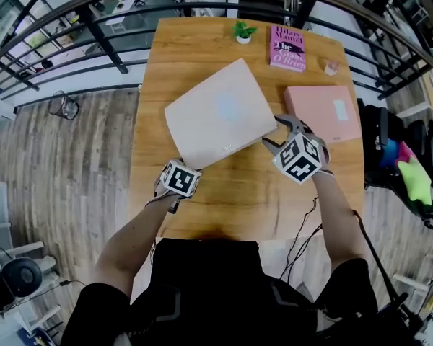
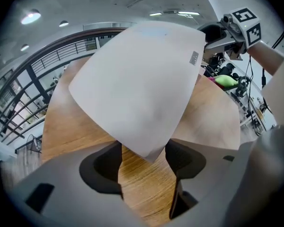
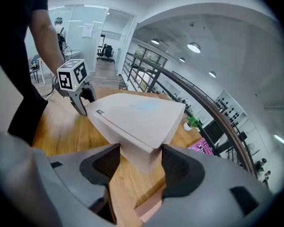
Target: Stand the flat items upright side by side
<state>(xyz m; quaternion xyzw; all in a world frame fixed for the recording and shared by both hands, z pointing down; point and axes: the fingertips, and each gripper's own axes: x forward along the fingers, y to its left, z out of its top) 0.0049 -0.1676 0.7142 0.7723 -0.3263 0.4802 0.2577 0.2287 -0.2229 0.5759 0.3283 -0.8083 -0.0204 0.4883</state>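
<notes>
A flat white box (image 1: 220, 117) hangs tilted over the wooden table (image 1: 175, 56), held at two corners. My left gripper (image 1: 186, 170) has the near-left corner; in the left gripper view that corner (image 2: 146, 148) sits wedged between both pads of my left gripper (image 2: 144, 157). My right gripper (image 1: 278, 134) clamps the right corner across its thickness, and the right gripper view shows the box (image 3: 137, 112) pressed by both pads of my right gripper (image 3: 139, 162). A flat pink box (image 1: 322, 112) lies on the table to the right. A pink book (image 1: 288, 47) lies at the far edge.
A small potted plant (image 1: 242, 32) stands at the table's far edge, with a small pale object (image 1: 331, 67) to the right of the book. A dark railing (image 1: 94, 27) curves behind the table. A chair with bright items (image 1: 411, 175) stands at the right.
</notes>
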